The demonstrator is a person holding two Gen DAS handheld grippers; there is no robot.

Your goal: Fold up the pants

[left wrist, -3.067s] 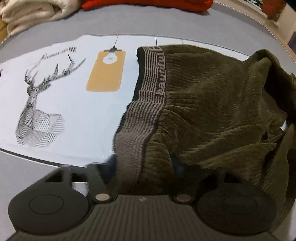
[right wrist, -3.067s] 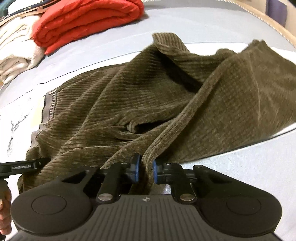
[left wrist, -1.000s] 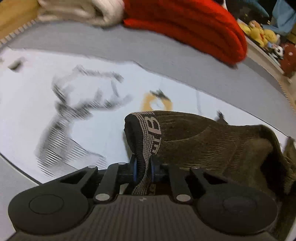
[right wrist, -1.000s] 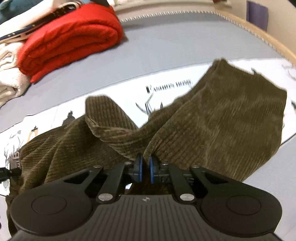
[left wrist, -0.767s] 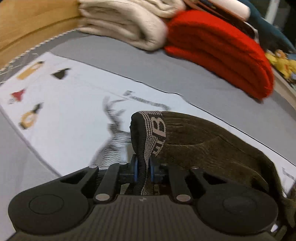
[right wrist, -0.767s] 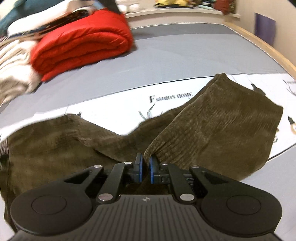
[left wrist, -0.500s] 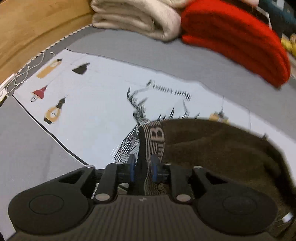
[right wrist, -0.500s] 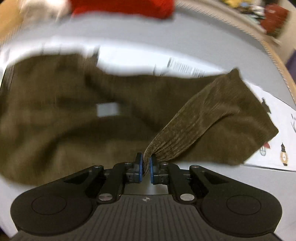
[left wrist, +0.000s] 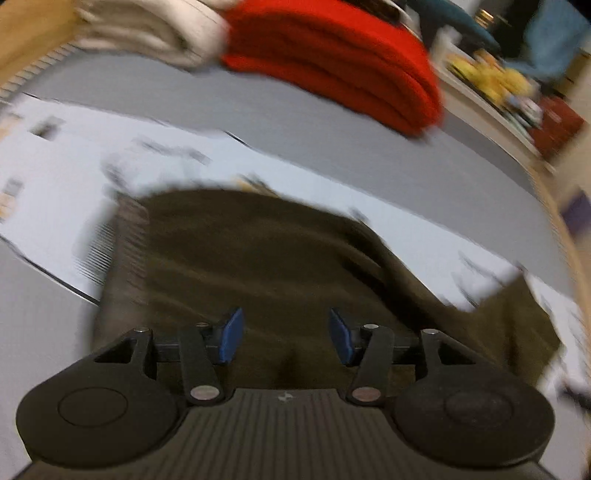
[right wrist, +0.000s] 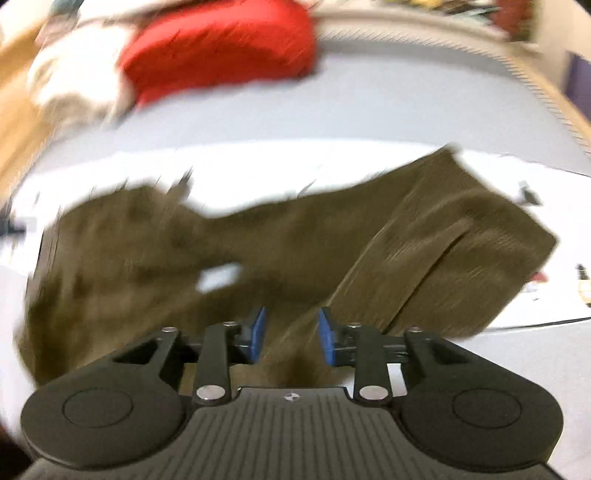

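Note:
Olive-brown corduroy pants (left wrist: pixel 258 258) lie spread on a white printed sheet (left wrist: pixel 66 173), their grey waistband (left wrist: pixel 125 240) at the left in the blurred left wrist view. My left gripper (left wrist: pixel 286 334) hovers above them with its jaws opening, and the blue pads (left wrist: pixel 231 334) press on nothing. In the right wrist view the pants (right wrist: pixel 424 240) stretch across the sheet, one leg running to the upper right. My right gripper (right wrist: pixel 290 334) is also opening; a ridge of cloth rises between its pads (right wrist: pixel 327 339), which stand apart from it.
A folded red blanket (left wrist: pixel 332 62) and a cream one (left wrist: pixel 140 33) are stacked at the back of the grey bed (left wrist: pixel 369 162). The red blanket (right wrist: pixel 221 44) shows in the right wrist view too. A wooden rim (left wrist: pixel 576 295) borders the right side.
Both grippers held the pants pinched and lifted a second ago; both have since let go and opened. The pants have dropped flat on the sheet, and both views have swung and blurred.

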